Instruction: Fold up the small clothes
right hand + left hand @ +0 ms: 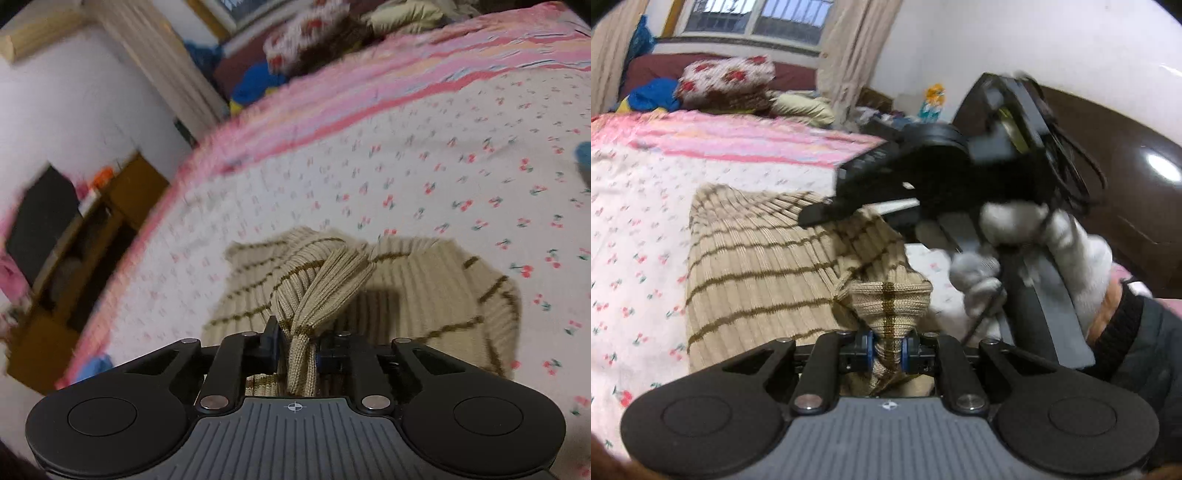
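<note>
A beige ribbed knit sweater point(750, 258) with brown stripes lies on the cherry-print bed sheet point(631, 229). My left gripper point(888, 350) is shut on a bunched part of the sweater and lifts it off the bed. My right gripper point(297, 350) is shut on another bunched fold of the same sweater point(406, 295); the rest hangs down onto the sheet point(406, 177). In the left wrist view the right gripper point(820, 216) shows from the side, held by a white-gloved hand point(1034, 251), its tips at the sweater's far edge.
A pink striped blanket point(746, 136) and pillows point(727, 77) lie at the far side of the bed. A dark wooden headboard point(1126, 177) stands at the right. A wooden shelf unit point(74, 266) stands beside the bed. A blue object point(583, 155) lies at the sheet's right edge.
</note>
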A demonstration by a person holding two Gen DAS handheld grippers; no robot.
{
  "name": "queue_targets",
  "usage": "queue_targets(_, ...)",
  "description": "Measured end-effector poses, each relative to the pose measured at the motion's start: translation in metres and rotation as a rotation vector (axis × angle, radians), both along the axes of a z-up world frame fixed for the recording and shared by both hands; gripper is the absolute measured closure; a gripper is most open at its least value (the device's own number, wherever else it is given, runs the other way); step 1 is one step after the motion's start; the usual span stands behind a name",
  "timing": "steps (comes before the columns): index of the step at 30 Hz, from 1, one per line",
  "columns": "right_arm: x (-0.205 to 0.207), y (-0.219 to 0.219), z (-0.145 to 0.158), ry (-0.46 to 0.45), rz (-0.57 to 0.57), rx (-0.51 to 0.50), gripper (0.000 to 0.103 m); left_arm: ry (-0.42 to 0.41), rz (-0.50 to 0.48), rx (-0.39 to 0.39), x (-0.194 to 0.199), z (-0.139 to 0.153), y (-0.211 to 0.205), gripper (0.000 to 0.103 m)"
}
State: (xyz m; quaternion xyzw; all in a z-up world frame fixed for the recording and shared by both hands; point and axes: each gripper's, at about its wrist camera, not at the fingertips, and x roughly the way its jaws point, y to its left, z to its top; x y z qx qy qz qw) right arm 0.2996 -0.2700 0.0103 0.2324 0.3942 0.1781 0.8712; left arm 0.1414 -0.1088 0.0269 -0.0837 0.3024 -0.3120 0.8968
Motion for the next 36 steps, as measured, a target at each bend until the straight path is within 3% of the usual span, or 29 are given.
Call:
queue_targets(3, -0.020, -0.033, 0.006, -0.037, -0.041, 0.082, 0.087, -0.020, -0.058, -0.012, -0.008, 0.008, -0.014, 0.084)
queue_targets(6, -0.030, -0.067, -0.003, -0.030, -0.099, 0.130, 0.087, 0.002, -0.115, 0.037, -0.009, 0.000, -0.037, 0.082)
queue_targets(8, -0.027, -0.079, -0.021, 0.026, -0.144, 0.080, 0.087, 0.059, -0.138, 0.076, -0.010, -0.010, -0.051, 0.082)
queue_targets(10, -0.027, -0.089, -0.034, 0.053, -0.171, 0.093, 0.087, 0.055, -0.159, 0.093, -0.016, -0.011, -0.058, 0.081)
queue_targets(12, -0.028, -0.094, -0.029, 0.040, -0.164, 0.091, 0.088, 0.048, -0.175, 0.095, -0.020, -0.009, -0.062, 0.081)
queue_targets(15, -0.030, -0.086, -0.019, -0.008, -0.153, 0.011, 0.088, 0.060, -0.204, 0.078, -0.018, -0.006, -0.067, 0.081)
queue_targets(17, -0.029, -0.081, -0.021, 0.012, -0.137, -0.039, 0.082, 0.056, -0.217, 0.088, -0.020, -0.003, -0.068, 0.081)
queue_targets(19, -0.036, -0.083, -0.017, 0.011, -0.163, -0.058, 0.070, 0.052, -0.226, 0.088, -0.024, 0.003, -0.065, 0.080)
queue_targets(25, -0.067, -0.097, 0.013, -0.065, -0.254, -0.124, 0.069, 0.028, -0.224, 0.087, -0.044, 0.016, -0.036, 0.078)
queue_targets(27, -0.076, -0.097, 0.017, -0.076, -0.240, -0.099, 0.070, 0.012, -0.215, 0.087, -0.047, 0.023, -0.029, 0.078)
queue_targets(30, -0.077, -0.086, 0.012, -0.068, -0.210, -0.086, 0.069, -0.013, -0.178, 0.096, -0.044, 0.030, -0.020, 0.076)
queue_targets(35, -0.058, -0.067, -0.019, 0.031, -0.175, -0.054, 0.070, 0.003, -0.099, 0.099, -0.024, 0.028, -0.010, 0.075)
queue_targets(36, -0.058, -0.067, -0.020, 0.029, -0.184, -0.055, 0.076, -0.001, -0.086, 0.105, -0.022, 0.028, -0.009, 0.075)
